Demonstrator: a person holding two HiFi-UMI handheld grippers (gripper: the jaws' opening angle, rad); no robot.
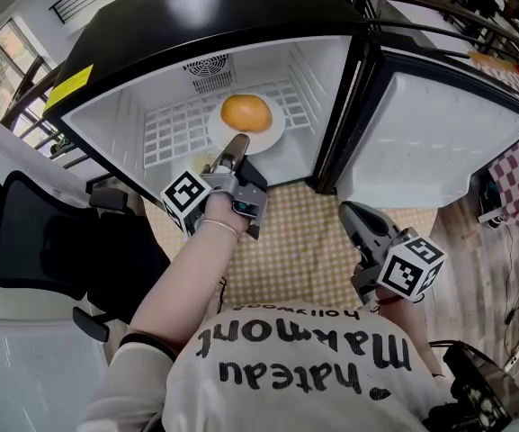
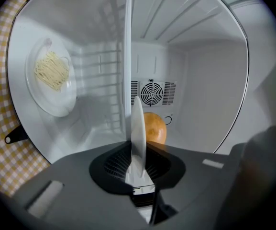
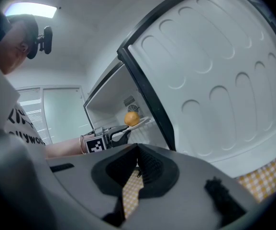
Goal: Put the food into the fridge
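Note:
A round golden bun (image 1: 246,112) lies on a white plate (image 1: 272,135) on the wire shelf (image 1: 174,133) inside the open fridge. My left gripper (image 1: 235,147) reaches level into the fridge with the plate's near rim between its jaws. In the left gripper view the plate (image 2: 138,123) shows edge-on in the gap of the left gripper (image 2: 138,152), with space beside it, so the jaws stand open; the bun (image 2: 156,127) is just behind. A second plate of noodles (image 2: 51,71) sits elsewhere in the fridge. My right gripper (image 1: 360,219) (image 3: 137,150) hangs back outside, shut and empty.
The fridge door (image 1: 439,124) stands swung open at the right, close to the right gripper. A yellow checked cloth (image 1: 304,232) covers the surface in front of the fridge. A black office chair (image 1: 25,232) is at the left. A fan grille (image 2: 152,93) is on the fridge's back wall.

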